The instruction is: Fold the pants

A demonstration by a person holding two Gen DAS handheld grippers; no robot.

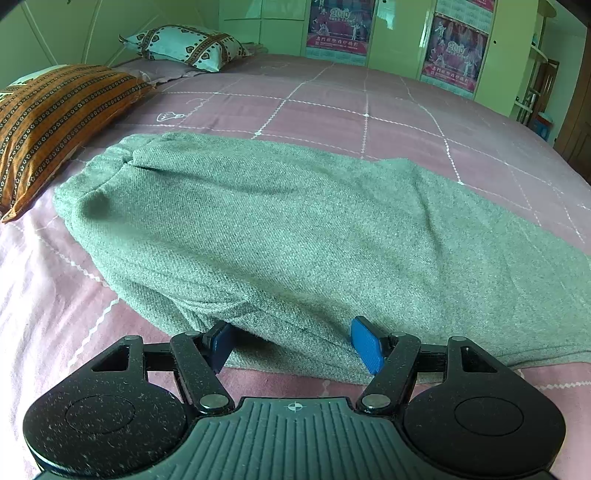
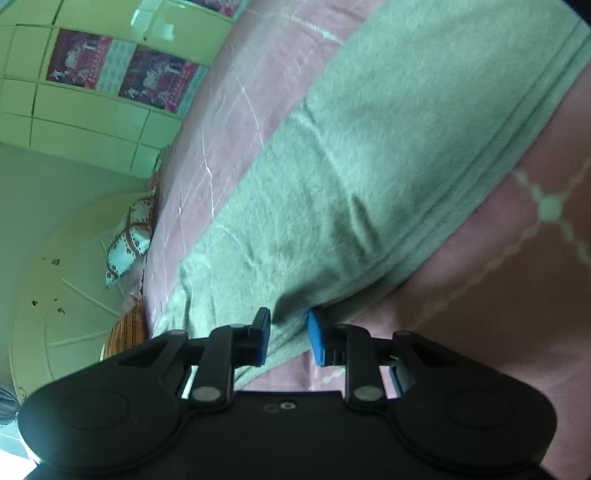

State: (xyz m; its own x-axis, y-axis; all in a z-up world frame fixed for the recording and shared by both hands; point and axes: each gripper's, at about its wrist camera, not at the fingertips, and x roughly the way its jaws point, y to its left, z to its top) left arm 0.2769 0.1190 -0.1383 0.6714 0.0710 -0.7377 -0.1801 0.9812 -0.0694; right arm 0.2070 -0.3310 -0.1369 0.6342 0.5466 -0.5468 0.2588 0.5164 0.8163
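Observation:
Grey-green knit pants point(image 1: 280, 229) lie on the pink bed sheet point(image 1: 55, 295), waistband at the far left, legs running right. My left gripper point(image 1: 291, 343) is open at the pants' near edge, its blue pads point(image 1: 367, 345) on either side of a raised fold of cloth. In the right wrist view the same pants point(image 2: 369, 166) fill the middle. My right gripper point(image 2: 288, 339) is partly closed around the pants' edge, with cloth between the blue pads point(image 2: 317, 341); the view is tilted and blurred.
An orange striped pillow point(image 1: 51, 122) lies at the left, a heart-patterned pillow point(image 1: 184, 44) at the far end. Green cupboards with posters point(image 1: 338, 27) stand behind the bed. The bed's right edge point(image 1: 554, 155) drops to the floor.

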